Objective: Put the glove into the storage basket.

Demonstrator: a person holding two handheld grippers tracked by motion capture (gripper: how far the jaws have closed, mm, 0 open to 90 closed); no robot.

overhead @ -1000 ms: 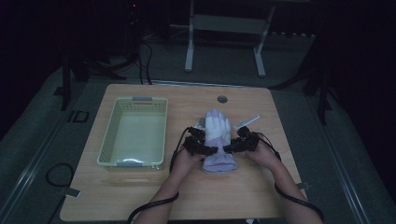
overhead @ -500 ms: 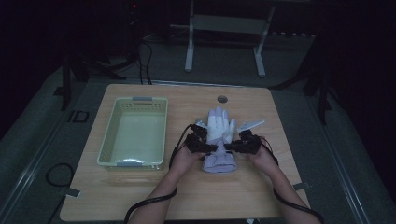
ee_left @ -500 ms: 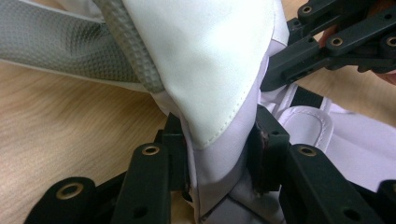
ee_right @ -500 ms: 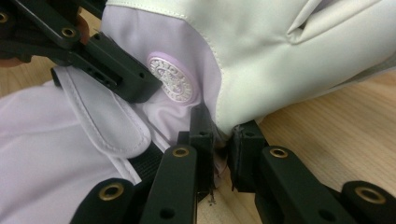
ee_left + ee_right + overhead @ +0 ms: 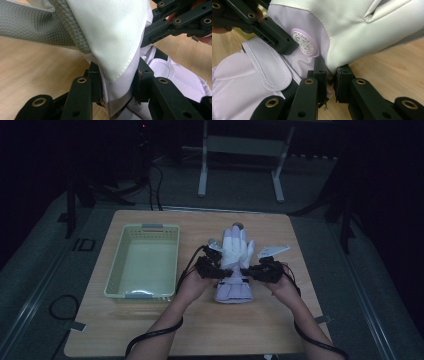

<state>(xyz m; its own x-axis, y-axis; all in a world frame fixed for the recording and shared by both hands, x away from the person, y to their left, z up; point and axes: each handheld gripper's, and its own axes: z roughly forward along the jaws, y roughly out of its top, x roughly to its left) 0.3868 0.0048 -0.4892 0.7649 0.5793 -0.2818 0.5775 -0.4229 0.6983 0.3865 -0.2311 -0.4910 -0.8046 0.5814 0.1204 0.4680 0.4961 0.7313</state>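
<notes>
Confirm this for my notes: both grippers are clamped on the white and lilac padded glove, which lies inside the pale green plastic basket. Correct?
Not quite. The white and lilac padded glove lies on the bare wooden table, to the right of the pale green plastic basket, as the high view shows. The left gripper and right gripper do clamp it.

left gripper (image 5: 117, 86) clamped on white glove (image 5: 112, 42) edge; other gripper (image 5: 175, 22) top right, wood table (image 5: 37, 65) below.
</notes>
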